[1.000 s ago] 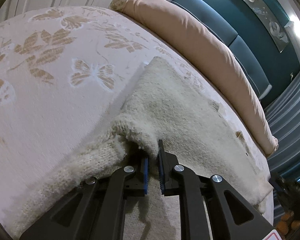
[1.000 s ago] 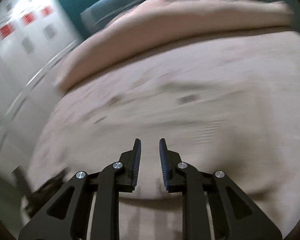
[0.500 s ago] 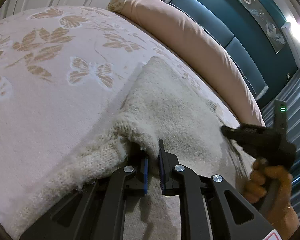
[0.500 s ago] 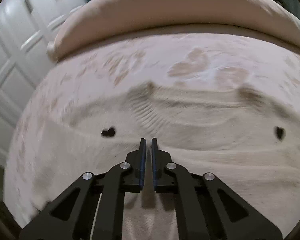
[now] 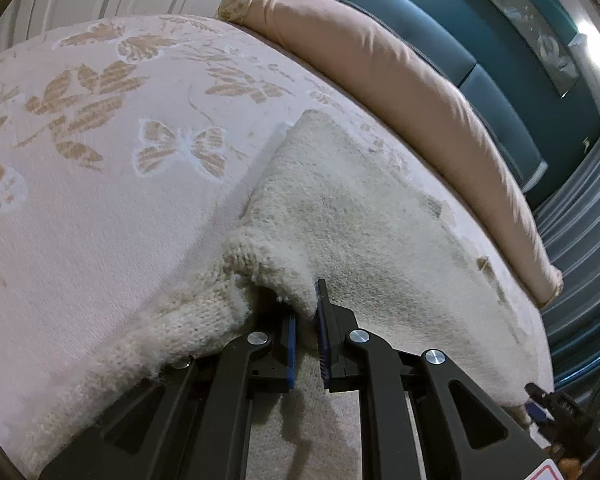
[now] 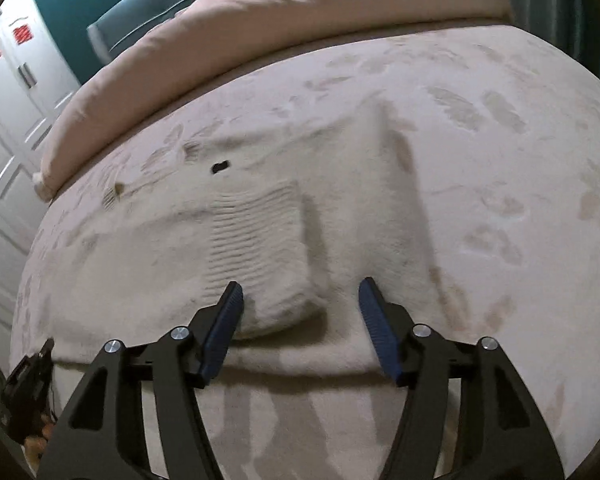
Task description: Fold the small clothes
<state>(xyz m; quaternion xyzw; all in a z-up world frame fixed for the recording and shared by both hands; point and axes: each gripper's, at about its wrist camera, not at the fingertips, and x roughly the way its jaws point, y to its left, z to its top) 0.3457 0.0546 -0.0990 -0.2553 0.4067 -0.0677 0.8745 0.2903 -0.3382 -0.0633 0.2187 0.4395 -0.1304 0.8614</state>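
Left wrist view: left gripper (image 5: 307, 322) pinches cream knit sweater (image 5: 360, 216) edge; right gripper (image 6: 300, 320) jaws opening, released, around its ribbed cuff (image 6: 256, 240).

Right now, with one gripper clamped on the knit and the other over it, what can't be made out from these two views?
- Left wrist view: the sweater fold inside the left gripper; the knit bunches over the jaws.
- Left wrist view: the right gripper, cut off by the frame edge.
- Right wrist view: the dark mark on the sweater, too small and blurred to name.
- Right wrist view: whether the opening right gripper touches the cuff; motion blur hides it.
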